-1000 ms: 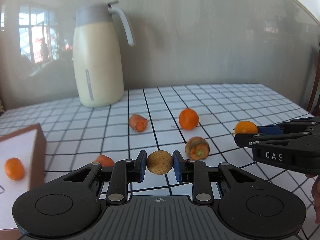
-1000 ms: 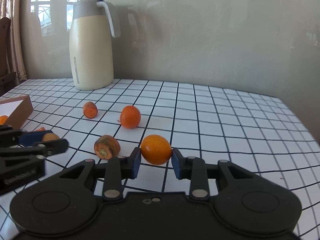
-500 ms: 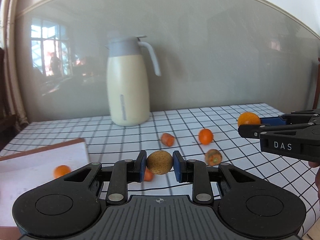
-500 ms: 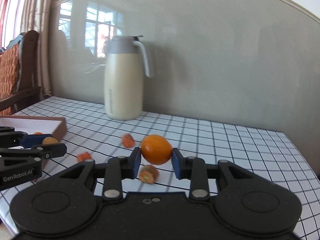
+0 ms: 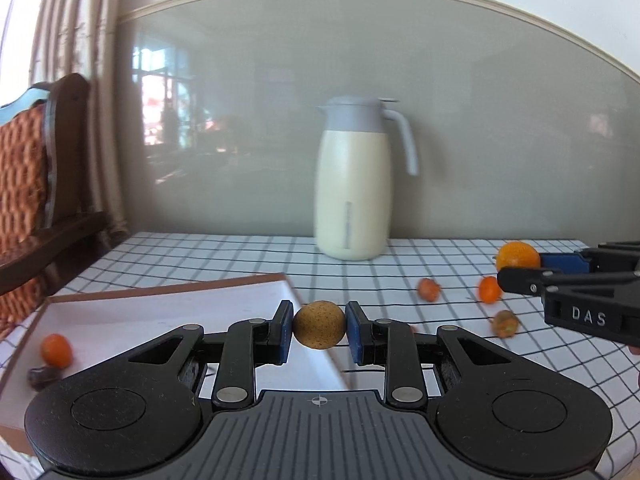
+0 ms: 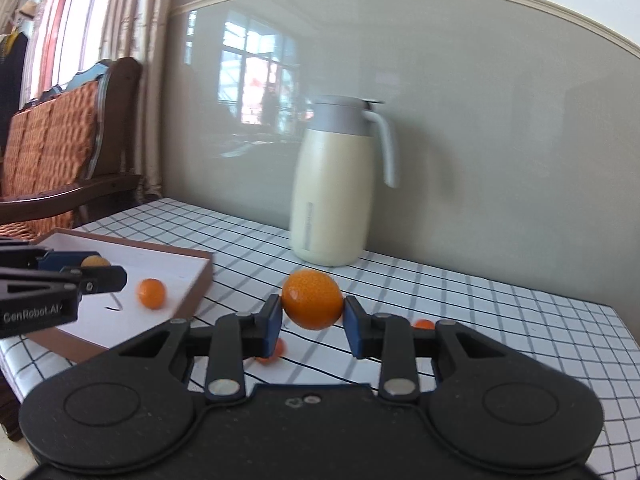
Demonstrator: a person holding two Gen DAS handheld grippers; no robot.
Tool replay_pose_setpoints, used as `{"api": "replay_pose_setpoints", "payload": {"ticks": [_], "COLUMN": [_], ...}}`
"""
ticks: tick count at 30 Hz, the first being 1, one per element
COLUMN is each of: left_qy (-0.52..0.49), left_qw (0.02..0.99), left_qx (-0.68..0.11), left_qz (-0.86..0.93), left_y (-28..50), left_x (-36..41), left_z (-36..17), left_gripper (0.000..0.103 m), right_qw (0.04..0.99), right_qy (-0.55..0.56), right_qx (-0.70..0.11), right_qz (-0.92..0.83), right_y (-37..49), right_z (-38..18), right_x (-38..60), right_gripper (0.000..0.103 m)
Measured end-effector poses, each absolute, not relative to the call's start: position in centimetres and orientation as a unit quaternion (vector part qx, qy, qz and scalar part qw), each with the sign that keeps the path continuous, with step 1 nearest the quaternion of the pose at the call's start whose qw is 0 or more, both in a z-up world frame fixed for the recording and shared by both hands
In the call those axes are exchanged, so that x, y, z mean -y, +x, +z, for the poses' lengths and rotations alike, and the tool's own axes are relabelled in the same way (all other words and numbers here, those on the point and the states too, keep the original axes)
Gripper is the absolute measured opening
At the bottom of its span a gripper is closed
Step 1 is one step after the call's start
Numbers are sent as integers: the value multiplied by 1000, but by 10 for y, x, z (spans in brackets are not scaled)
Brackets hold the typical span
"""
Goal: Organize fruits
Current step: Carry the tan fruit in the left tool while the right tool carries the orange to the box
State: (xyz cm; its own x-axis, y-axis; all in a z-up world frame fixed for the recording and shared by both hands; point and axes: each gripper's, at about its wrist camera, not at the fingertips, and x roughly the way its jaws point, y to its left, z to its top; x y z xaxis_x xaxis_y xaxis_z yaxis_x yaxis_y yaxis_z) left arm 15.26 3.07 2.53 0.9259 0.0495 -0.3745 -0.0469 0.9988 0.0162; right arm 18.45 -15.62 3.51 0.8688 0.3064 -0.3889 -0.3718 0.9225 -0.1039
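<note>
My left gripper [image 5: 319,330] is shut on a small round tan fruit [image 5: 319,324], held above the right edge of a shallow brown-rimmed white tray [image 5: 168,286]. An orange fruit [image 5: 57,350] and a dark one [image 5: 42,376] lie in the tray. My right gripper [image 6: 311,320] is shut on an orange kumquat [image 6: 312,299], held above the checked tablecloth to the right of the tray [image 6: 202,280]. The left wrist view shows the right gripper [image 5: 520,268] with its kumquat [image 5: 517,255] at the right. In the right wrist view the left gripper [image 6: 96,268] hangs over the tray.
A cream jug with a grey lid [image 5: 352,180] stands at the back by the wall. Several orange fruits and carrot pieces [image 5: 489,289] lie loose on the cloth right of the tray. A wooden chair [image 6: 60,140] stands left of the table.
Both grippers rose and swung left with their fruits. The tray came further into view, and the left gripper now hangs at its right edge.
</note>
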Motion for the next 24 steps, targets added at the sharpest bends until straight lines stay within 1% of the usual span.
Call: {"api": "replay_pose_setpoints", "payload": {"ticks": [24], "left_qy": [-19], "left_qw": [976], "left_qx": [-181], "left_qz": [119], "left_y": [125], "left_x": [-138], "left_z": [30], "left_gripper": [29], "right_qw": [940], "right_qy": [-104], "right_qx": [-166], "right_qz": [278], "right_y": [179], "right_z": [37], "right_x": [39], "right_gripper": [24]}}
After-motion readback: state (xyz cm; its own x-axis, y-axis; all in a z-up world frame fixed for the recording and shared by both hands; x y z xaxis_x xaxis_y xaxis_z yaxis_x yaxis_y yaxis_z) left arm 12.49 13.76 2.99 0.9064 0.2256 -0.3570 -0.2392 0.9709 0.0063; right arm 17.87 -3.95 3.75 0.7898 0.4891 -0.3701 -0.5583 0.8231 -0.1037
